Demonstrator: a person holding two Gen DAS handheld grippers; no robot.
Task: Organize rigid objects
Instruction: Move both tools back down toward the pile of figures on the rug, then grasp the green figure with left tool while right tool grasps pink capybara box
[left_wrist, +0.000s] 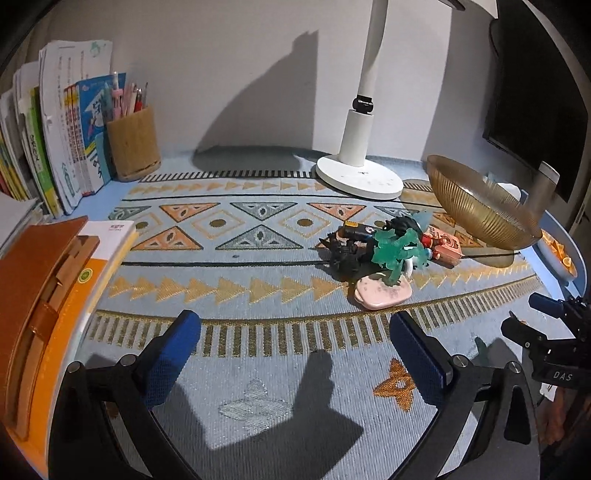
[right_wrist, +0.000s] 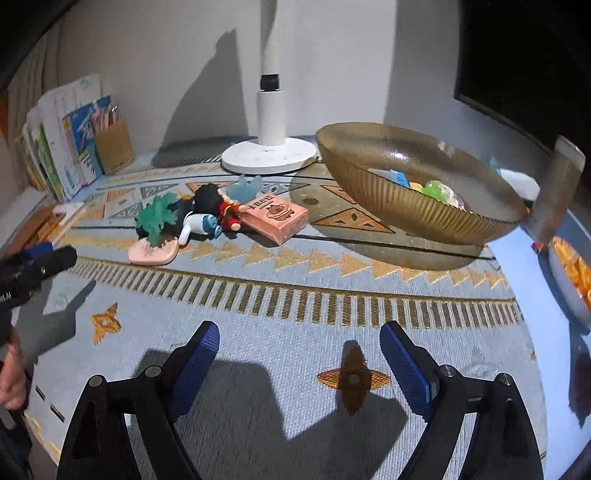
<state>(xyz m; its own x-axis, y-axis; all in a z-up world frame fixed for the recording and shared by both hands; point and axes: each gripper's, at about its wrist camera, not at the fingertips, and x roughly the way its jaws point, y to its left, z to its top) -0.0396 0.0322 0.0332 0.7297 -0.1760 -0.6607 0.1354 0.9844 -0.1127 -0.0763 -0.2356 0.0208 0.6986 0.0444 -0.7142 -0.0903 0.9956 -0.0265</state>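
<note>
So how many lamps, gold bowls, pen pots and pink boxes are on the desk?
Lamps: 1
Gold bowls: 1
Pen pots: 1
Pink boxes: 1
Total: 4

Heaped on the patterned mat: green palm-tree figurine on pink base (right_wrist: 157, 236), toppled red-clad doll (right_wrist: 221, 206), flat pink cardboard box (right_wrist: 277, 218). Just right, ribbed amber glass bowl (right_wrist: 417, 206) holding small colourful pieces.

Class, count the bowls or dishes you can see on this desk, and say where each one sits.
2. The ribbed amber bowl stands right of the lamp base, behind the pink box. A pale dish of orange pieces sits at the desk's right edge, partly cropped. Others may be hidden.
</note>
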